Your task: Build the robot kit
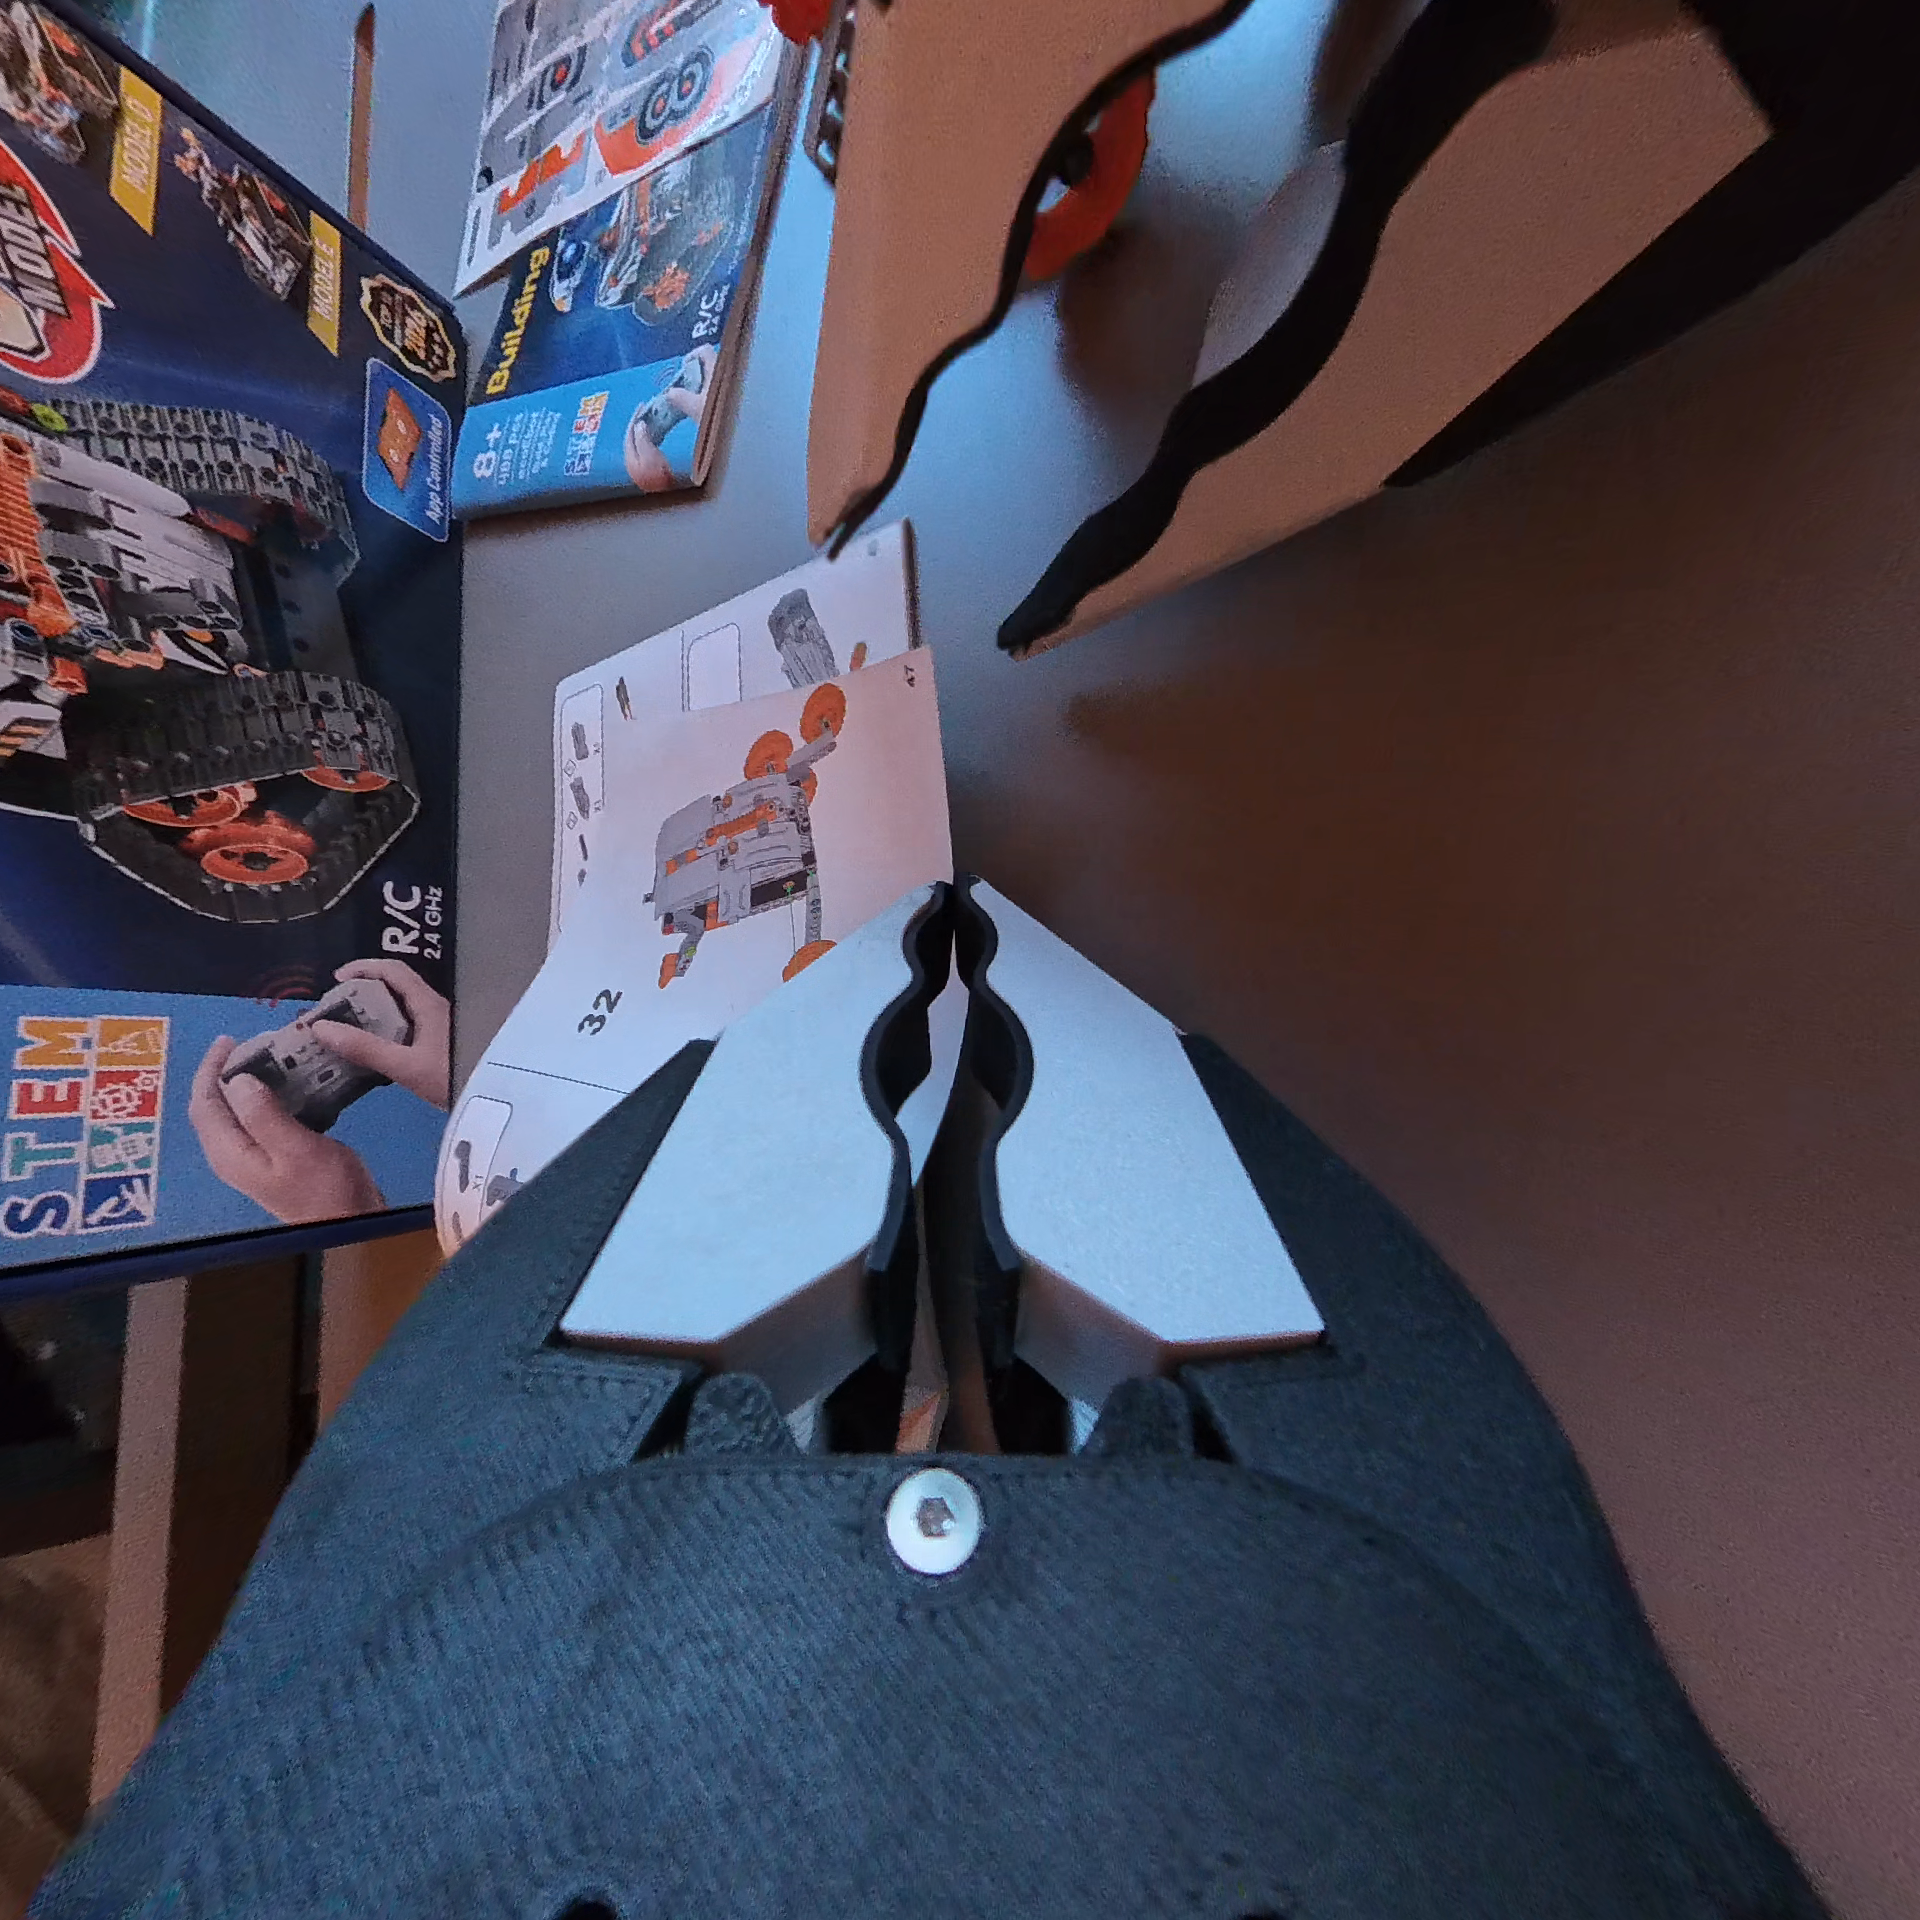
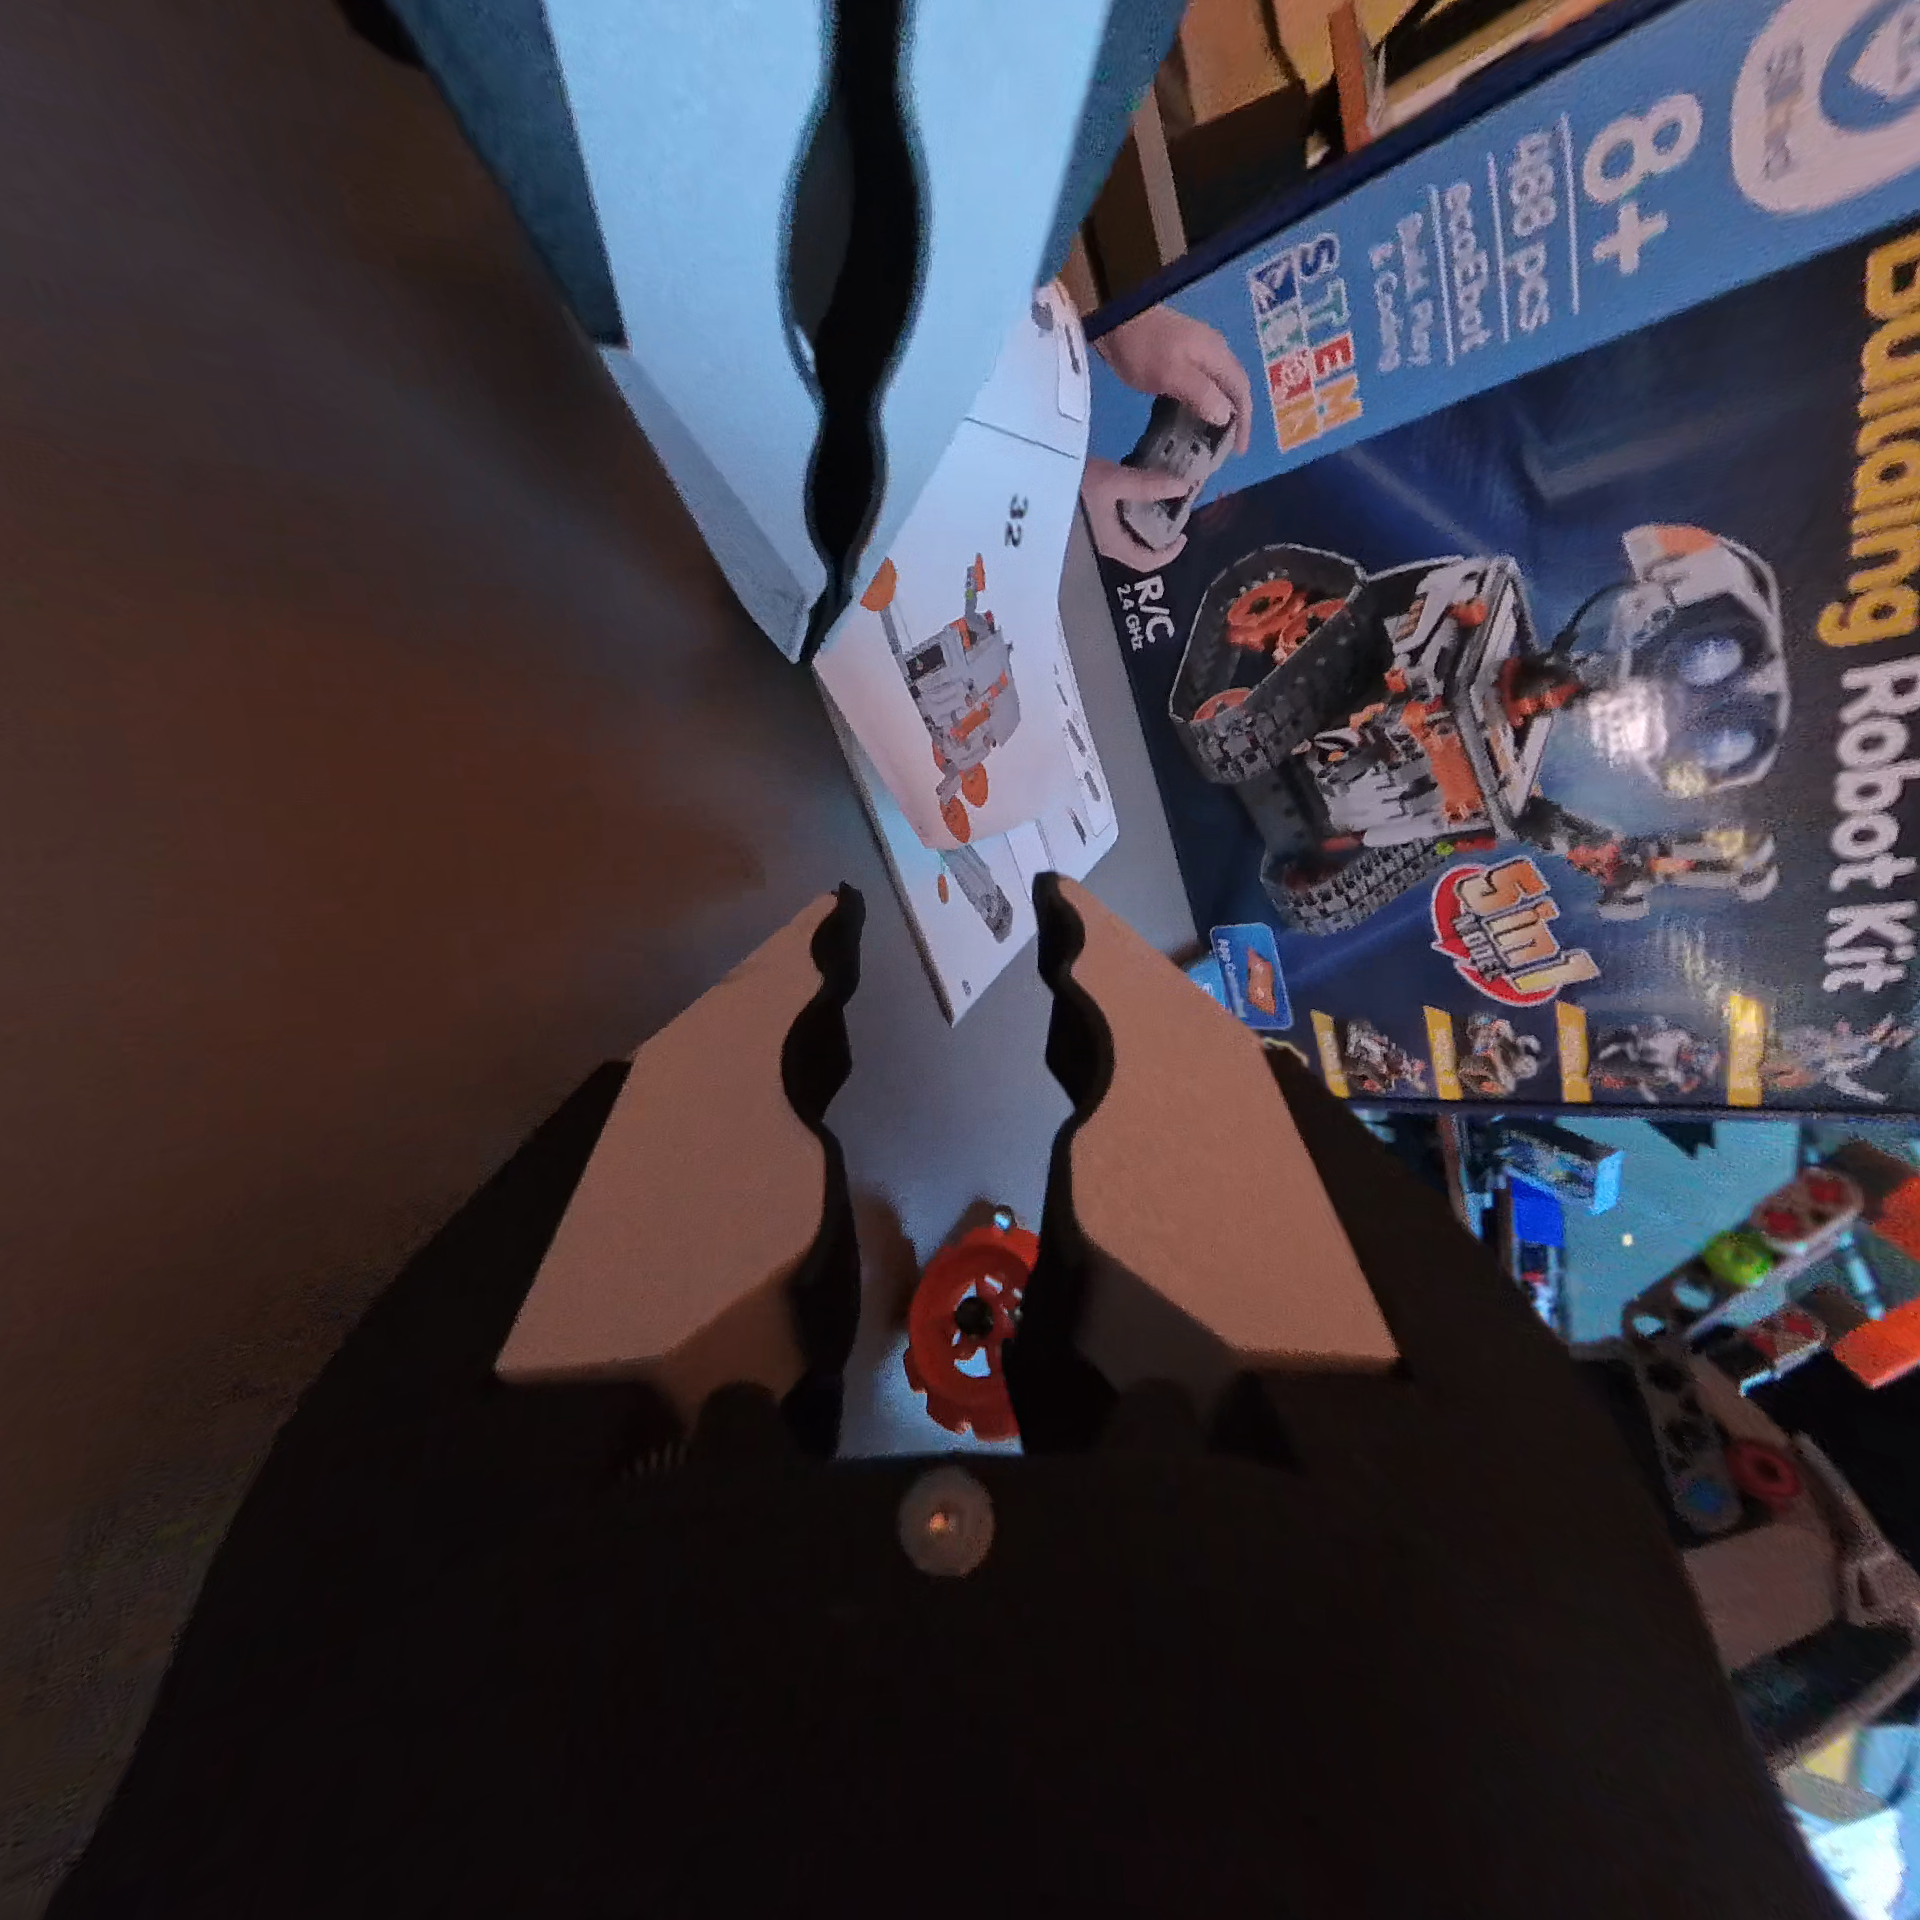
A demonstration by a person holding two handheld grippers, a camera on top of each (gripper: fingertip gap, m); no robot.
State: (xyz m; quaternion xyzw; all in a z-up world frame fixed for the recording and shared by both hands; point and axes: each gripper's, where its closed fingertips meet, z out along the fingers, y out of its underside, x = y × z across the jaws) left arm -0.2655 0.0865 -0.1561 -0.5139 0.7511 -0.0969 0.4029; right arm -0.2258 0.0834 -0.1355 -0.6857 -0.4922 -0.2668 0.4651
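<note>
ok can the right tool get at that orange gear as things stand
Probably yes. The right tool is open and the orange gear already sits on the table between its fingers, close to the base. Nothing blocks it; the left tool is off by the instruction booklet.

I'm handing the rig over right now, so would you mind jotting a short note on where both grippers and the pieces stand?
Left gripper: shut on the open instruction booklet, pinching a page edge.
Right gripper: open, holding nothing; an orange gear wheel lies on the table between its fingers.
Kit box stands beside the booklet; loose parts lie to the right.
Done or left: cannot tell from these views.
</note>
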